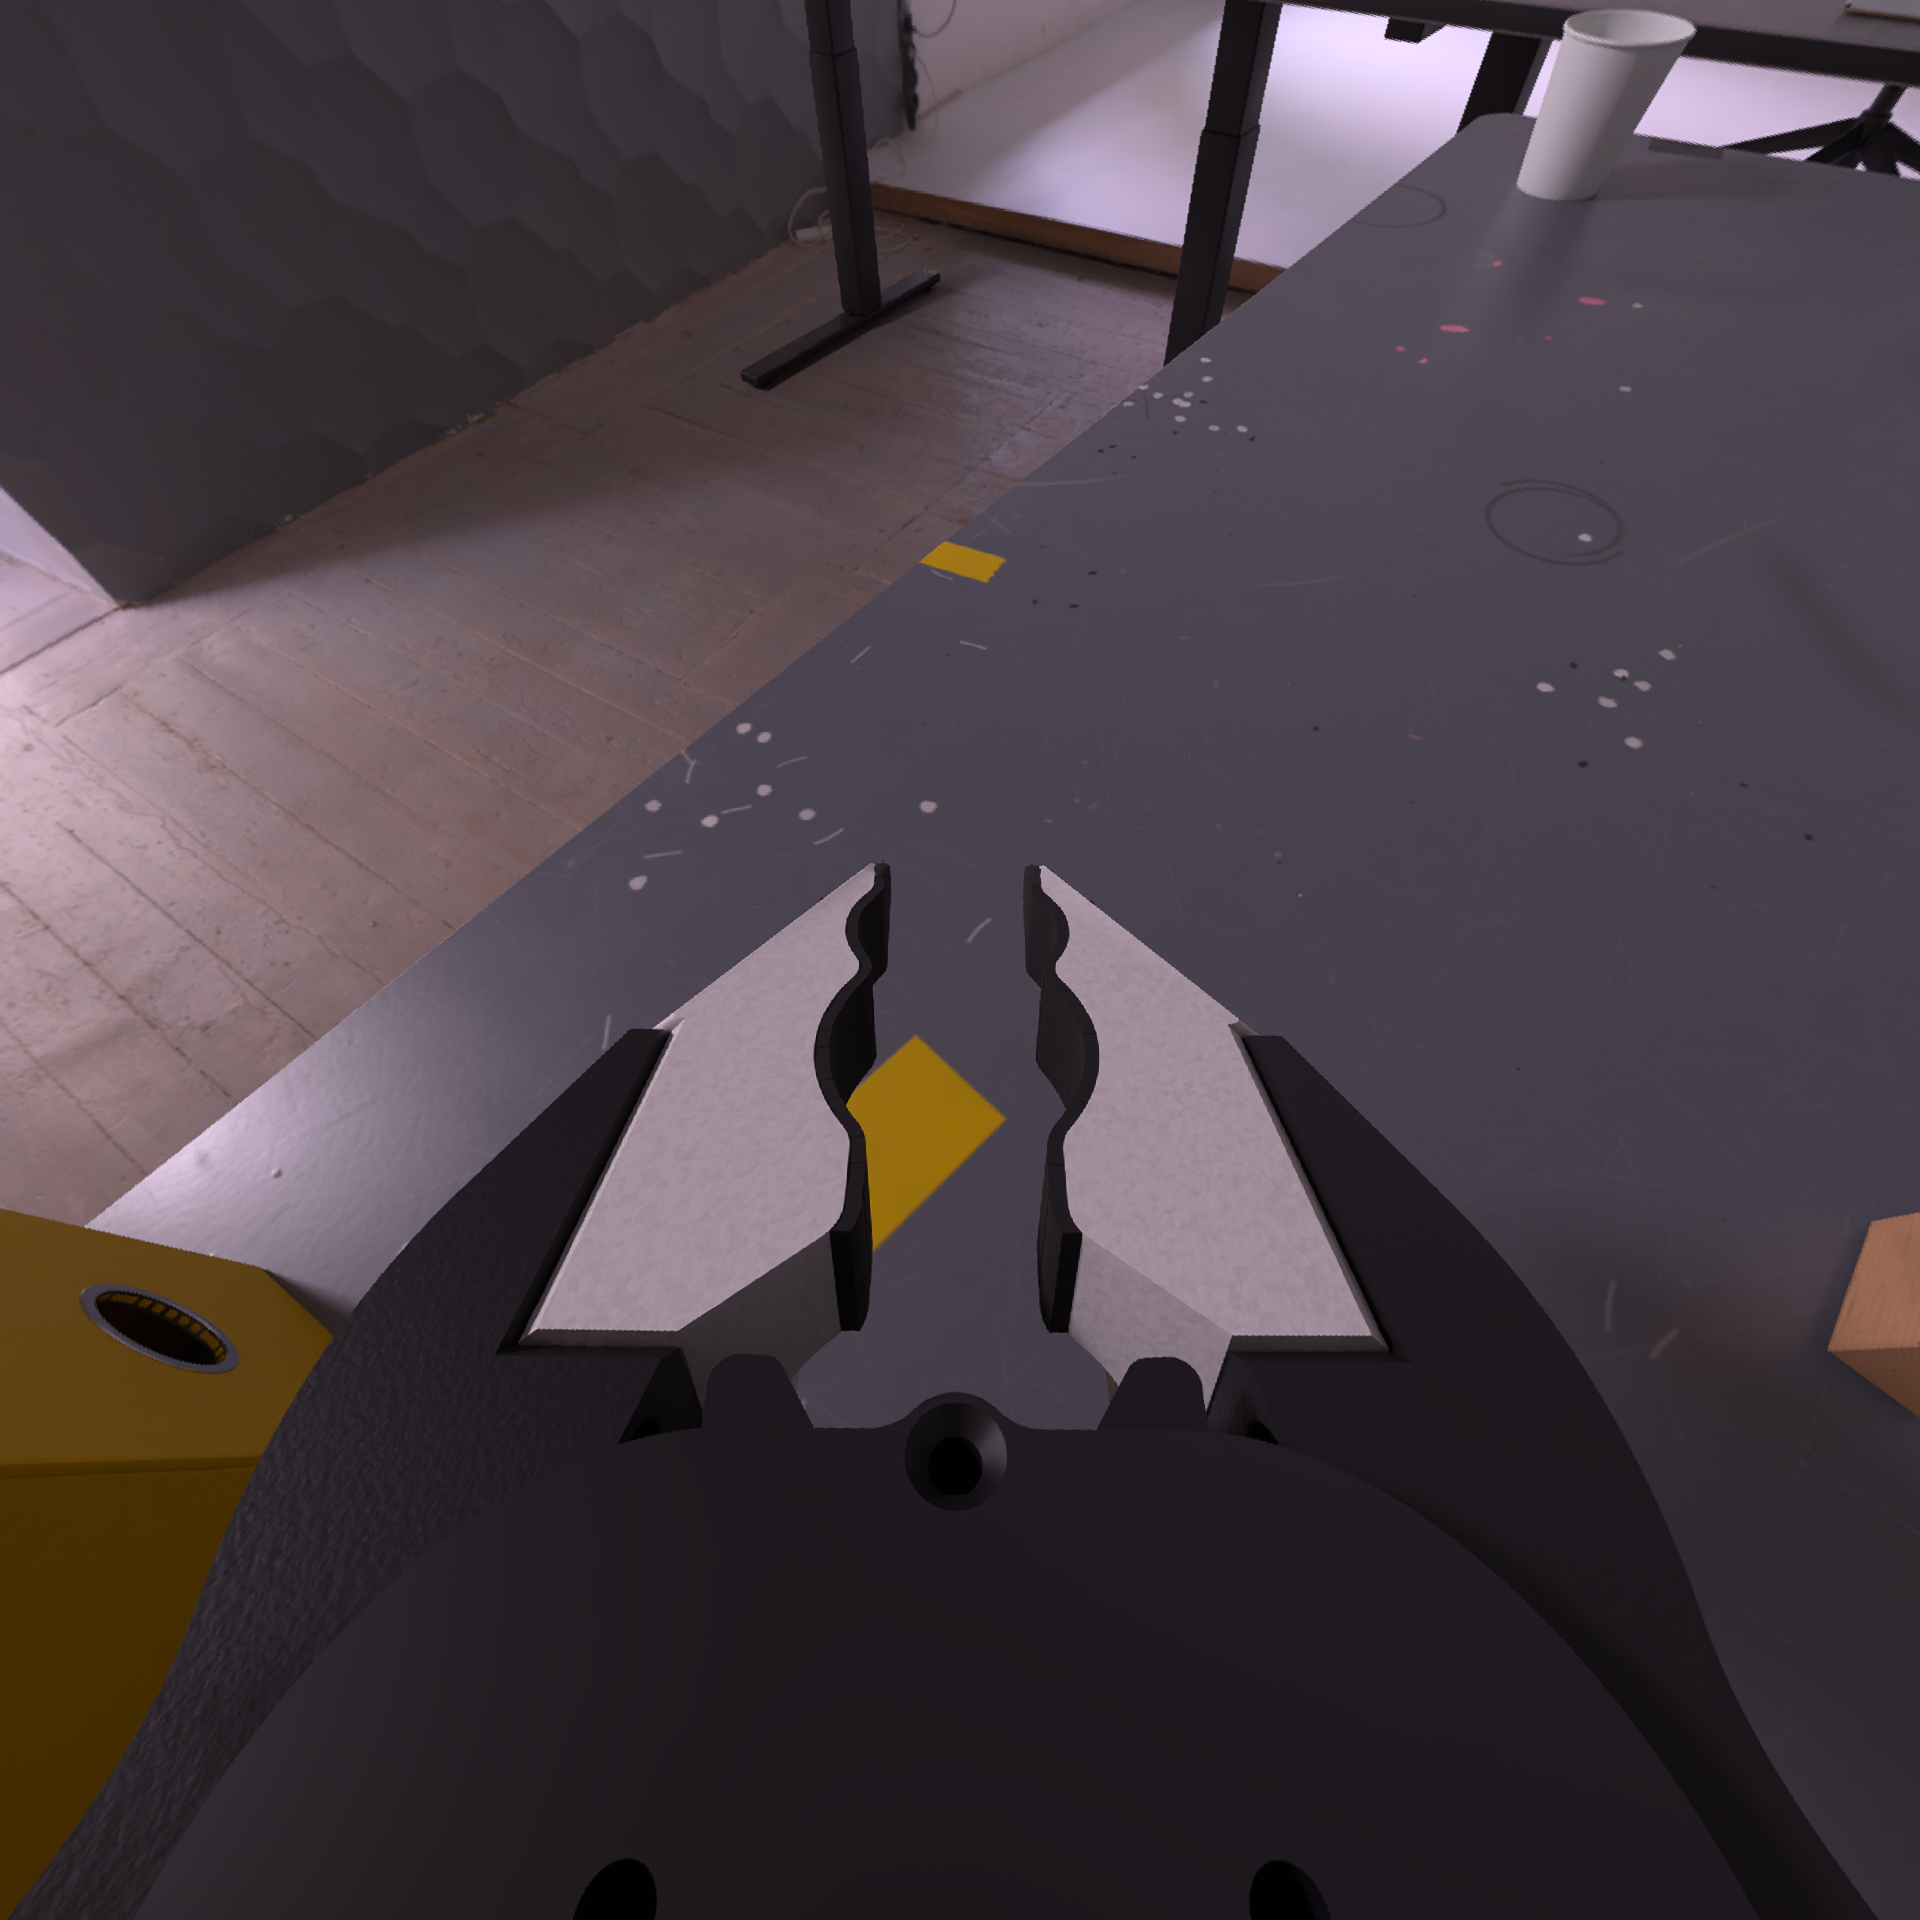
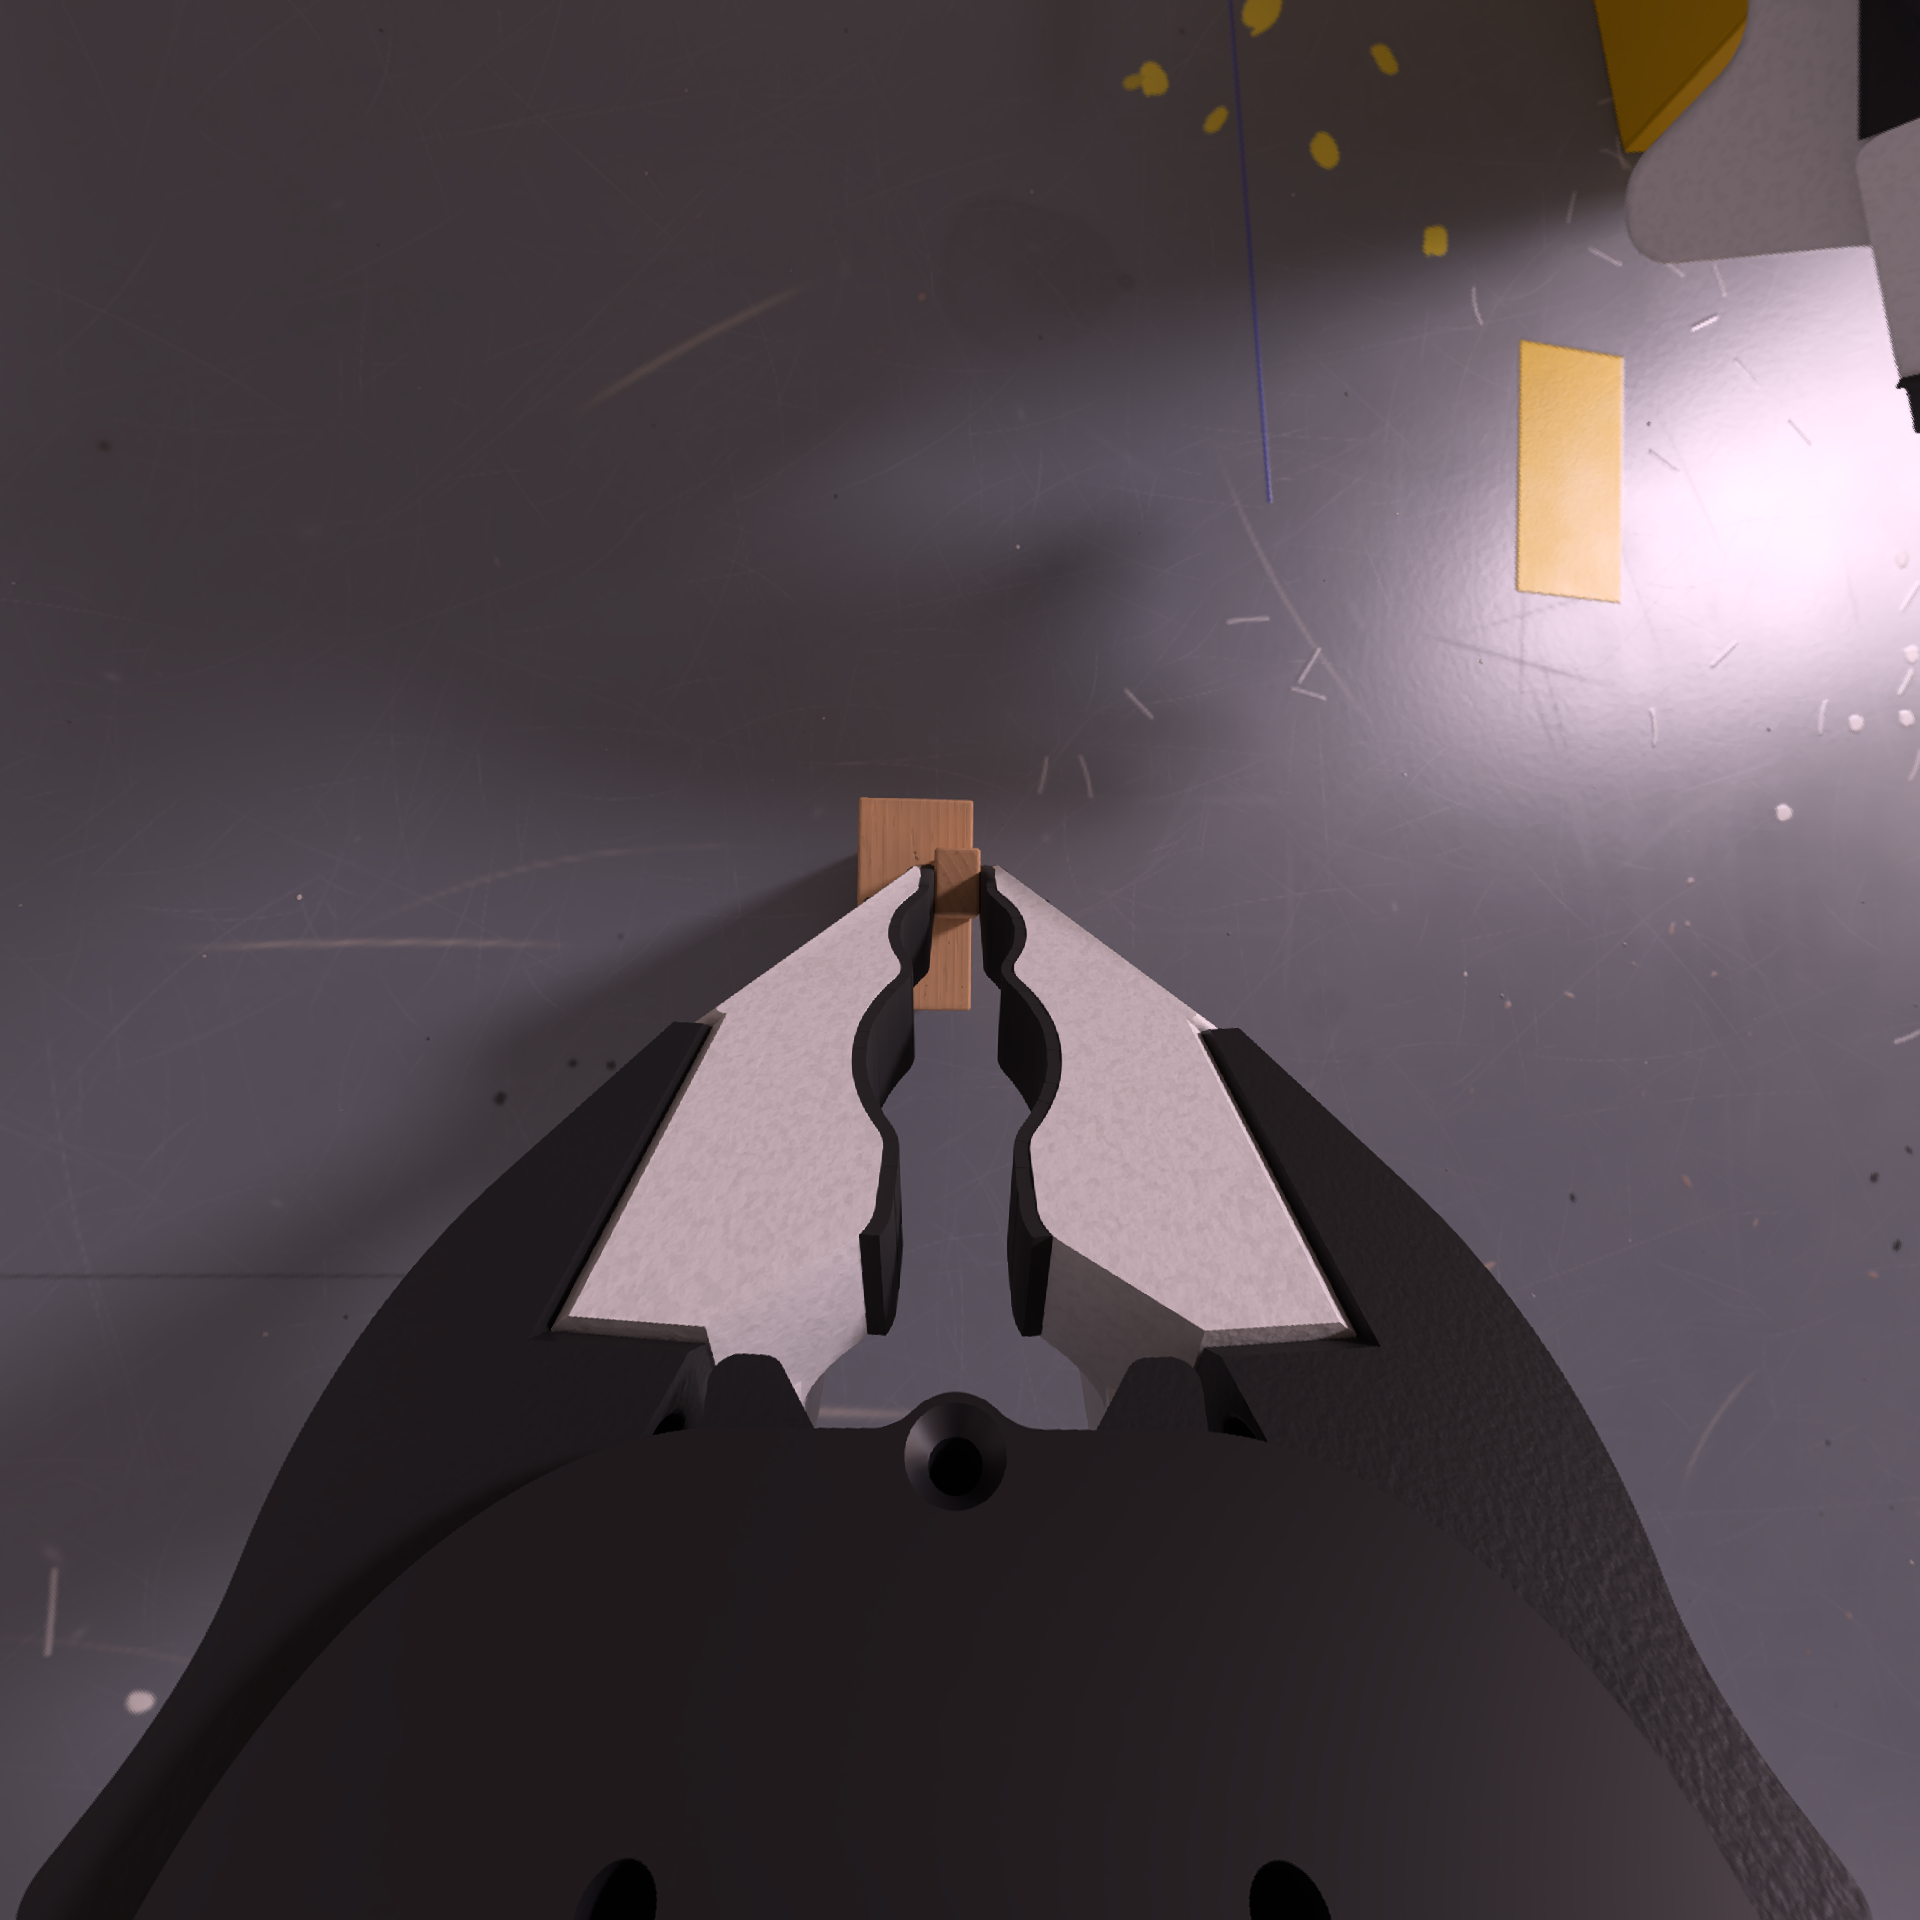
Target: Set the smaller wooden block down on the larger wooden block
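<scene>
Right gripper (image 2: 956,871) pinches the smaller wooden block (image 2: 948,961) directly over the larger wooden block (image 2: 902,844), looking straight down at the grey table (image 2: 416,520).

The right fingers are closed narrow on the small block near their tips, its length running back between them; whether it already touches the larger block beneath cannot be told from above. It appears off-centre, toward the big block's right edge, so a release here could leave it overhanging or tipping off, and a fingertip brushing on withdrawal could nudge the stack. The left gripper (image 1: 956,878) hangs well apart, fingers parted over a yellow tape patch (image 1: 925,1127) and holding nothing, with a wooden block (image 1: 1886,1314) at its view's right edge. A white paper cup (image 1: 1590,104) stands at the far corner; nothing stands in the way.
</scene>
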### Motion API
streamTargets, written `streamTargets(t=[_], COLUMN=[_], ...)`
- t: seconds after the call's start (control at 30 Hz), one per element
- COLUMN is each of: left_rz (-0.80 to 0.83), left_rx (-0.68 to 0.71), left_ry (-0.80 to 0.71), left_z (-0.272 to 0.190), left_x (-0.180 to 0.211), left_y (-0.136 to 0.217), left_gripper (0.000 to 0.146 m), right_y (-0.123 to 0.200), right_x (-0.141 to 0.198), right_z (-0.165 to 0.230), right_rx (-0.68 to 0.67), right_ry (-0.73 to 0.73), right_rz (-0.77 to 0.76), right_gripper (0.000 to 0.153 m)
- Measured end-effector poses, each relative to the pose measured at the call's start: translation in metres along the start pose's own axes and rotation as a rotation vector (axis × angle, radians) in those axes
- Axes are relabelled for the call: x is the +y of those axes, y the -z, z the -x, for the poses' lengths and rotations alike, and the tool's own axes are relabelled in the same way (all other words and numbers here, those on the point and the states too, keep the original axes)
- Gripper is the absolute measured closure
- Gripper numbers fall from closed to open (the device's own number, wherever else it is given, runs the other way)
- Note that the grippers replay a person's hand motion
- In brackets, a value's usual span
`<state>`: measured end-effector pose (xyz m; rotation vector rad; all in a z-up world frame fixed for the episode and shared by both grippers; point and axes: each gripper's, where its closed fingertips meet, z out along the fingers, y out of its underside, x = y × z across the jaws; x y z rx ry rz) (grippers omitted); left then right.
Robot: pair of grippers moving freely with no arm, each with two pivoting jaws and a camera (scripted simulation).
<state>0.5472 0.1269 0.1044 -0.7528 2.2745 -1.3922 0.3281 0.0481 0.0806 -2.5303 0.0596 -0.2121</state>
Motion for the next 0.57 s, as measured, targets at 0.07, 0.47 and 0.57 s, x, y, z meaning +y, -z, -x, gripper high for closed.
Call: streamTargets(t=[0.07,0.47,0.57], left_rz=[0.000,-0.007,0.000], left_rx=[0.002,0.005,0.009], left_ry=[0.002,0.011,0.017], left_z=[0.000,0.001,0.001], left_x=[0.000,-0.001,0.001], left_y=[0.000,0.002,0.000], left_gripper=[0.121,0.120,0.119], right_y=[0.002,0.043,0.051], right_x=[0.000,0.010,0.024], right_z=[0.000,-0.019,-0.031], right_rx=[0.013,0.098,0.101], right_ry=[-0.001,-0.102,-0.189], right_rz=[-0.007,-0.182,-0.256], right_gripper=[0.143,0.137,0.134])
